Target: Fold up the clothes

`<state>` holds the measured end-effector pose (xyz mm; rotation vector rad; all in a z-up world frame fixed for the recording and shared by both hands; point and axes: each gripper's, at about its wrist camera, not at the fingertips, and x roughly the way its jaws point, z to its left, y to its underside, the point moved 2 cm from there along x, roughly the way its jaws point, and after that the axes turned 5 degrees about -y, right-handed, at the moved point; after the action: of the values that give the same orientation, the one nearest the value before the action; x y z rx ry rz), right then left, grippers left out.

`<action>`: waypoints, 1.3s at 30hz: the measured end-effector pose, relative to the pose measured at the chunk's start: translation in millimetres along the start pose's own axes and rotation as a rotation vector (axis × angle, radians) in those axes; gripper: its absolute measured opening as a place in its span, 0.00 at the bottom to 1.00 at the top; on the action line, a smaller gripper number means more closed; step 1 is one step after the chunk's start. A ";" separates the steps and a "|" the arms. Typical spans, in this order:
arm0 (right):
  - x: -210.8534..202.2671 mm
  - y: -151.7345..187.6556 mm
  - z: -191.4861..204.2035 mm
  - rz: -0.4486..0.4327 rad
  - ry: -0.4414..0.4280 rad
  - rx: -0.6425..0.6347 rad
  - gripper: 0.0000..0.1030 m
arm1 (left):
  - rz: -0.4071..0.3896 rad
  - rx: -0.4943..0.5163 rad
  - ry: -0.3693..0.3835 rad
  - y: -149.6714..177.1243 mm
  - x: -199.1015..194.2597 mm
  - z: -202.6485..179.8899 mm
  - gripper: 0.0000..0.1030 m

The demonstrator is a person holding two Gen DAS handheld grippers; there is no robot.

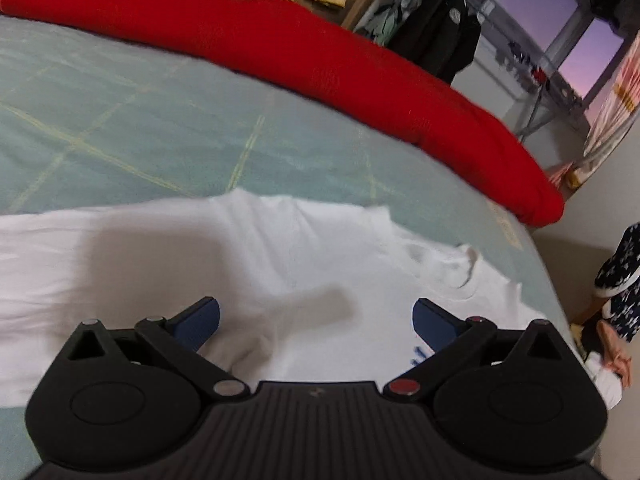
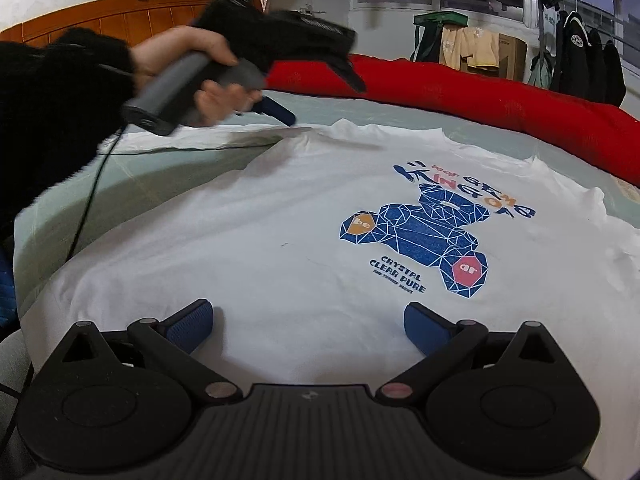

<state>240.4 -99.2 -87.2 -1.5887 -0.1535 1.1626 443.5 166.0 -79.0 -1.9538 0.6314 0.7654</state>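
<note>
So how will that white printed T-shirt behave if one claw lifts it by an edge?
The white T-shirt will probably drape limp, since it lies flat with soft wrinkles near its collar. It looks thin and light, so a pinch may drag the whole shirt across the bedsheet. Both the left claw and right claw are open.

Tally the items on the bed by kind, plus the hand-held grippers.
White T-shirt, spread flat, print up: 1
Red quilt, along the far edge: 1
Hand-held grippers, left hand-held gripper and right hand-held gripper, both open and empty: 2
Total: 4
</note>
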 end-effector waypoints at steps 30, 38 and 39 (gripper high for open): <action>-21.2 -9.8 -10.1 -0.069 -0.048 0.094 1.00 | -0.032 -0.090 -0.155 -1.0 -44.7 99.0 0.99; -10.4 -4.8 -14.3 -0.018 -0.030 0.118 1.00 | -0.028 -0.119 -0.155 27.6 -79.9 130.1 0.99; -10.2 -4.4 -14.8 -0.018 -0.031 0.122 1.00 | -0.031 -0.125 -0.170 25.5 -87.6 131.2 0.99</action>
<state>248.1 -114.0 -79.0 -1.4598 -0.1144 1.1607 332.8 281.2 -80.8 -1.9806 0.4603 0.9595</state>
